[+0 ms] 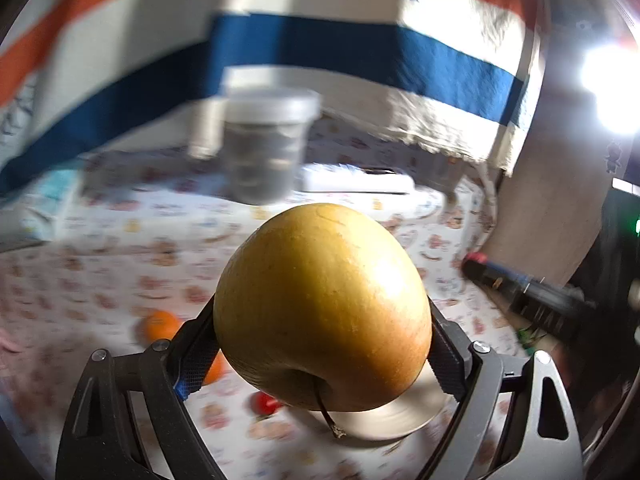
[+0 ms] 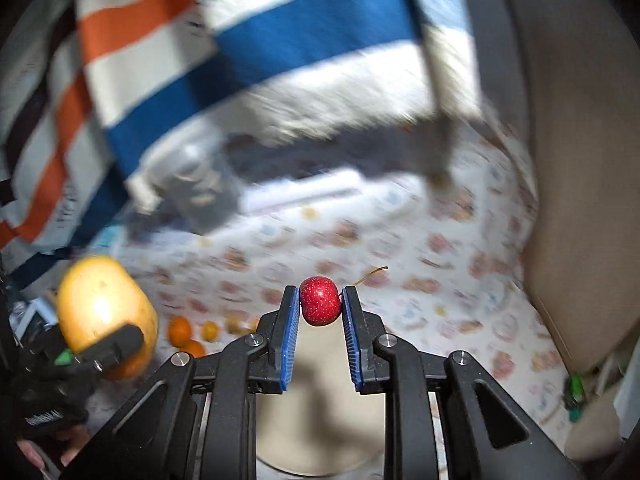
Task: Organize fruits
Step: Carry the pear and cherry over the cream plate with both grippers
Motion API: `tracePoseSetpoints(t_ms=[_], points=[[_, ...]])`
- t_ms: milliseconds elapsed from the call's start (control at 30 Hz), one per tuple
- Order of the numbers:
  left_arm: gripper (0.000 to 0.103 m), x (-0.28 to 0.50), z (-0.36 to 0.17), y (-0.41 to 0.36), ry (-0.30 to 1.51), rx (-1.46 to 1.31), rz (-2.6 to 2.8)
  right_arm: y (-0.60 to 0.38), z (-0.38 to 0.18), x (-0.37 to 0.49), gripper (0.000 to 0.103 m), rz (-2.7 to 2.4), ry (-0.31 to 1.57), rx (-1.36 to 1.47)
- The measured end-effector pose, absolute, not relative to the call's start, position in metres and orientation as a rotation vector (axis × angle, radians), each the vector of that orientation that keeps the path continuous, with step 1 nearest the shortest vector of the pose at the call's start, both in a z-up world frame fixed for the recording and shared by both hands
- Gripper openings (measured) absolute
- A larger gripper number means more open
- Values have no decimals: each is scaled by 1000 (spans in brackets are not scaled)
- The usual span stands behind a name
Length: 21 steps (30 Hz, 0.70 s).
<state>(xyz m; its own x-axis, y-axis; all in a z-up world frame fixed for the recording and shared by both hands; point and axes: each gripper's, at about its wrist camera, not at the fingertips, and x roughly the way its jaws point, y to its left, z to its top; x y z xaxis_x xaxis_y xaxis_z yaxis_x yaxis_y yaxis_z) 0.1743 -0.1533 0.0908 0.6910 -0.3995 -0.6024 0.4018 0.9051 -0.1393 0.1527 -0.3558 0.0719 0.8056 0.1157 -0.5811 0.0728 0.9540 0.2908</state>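
Patterned desk (image 2: 460, 280) lay below; left tool (image 1: 322, 344) gripped one apple (image 1: 320, 304), right tool (image 2: 320, 308) pinched one red fruit (image 2: 320, 300), both angled down at twelve o'clock.

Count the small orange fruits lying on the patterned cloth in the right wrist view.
3 clear: one orange, a smaller yellowish one beside it, another just below. Blurred ones farther right may be more.

Jar (image 1: 266, 140) contents blurred; apple (image 1: 322, 308) hides plate (image 1: 404, 416).
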Motion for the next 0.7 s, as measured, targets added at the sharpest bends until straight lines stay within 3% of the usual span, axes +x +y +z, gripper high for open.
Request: tracePoseSetpoints(t_ms=[367, 700], points=[[88, 212, 11, -200, 791, 4, -484, -382, 20, 186, 22, 28, 821, 419], [88, 216, -15, -210, 824, 47, -472, -360, 8, 186, 22, 39, 859, 382]])
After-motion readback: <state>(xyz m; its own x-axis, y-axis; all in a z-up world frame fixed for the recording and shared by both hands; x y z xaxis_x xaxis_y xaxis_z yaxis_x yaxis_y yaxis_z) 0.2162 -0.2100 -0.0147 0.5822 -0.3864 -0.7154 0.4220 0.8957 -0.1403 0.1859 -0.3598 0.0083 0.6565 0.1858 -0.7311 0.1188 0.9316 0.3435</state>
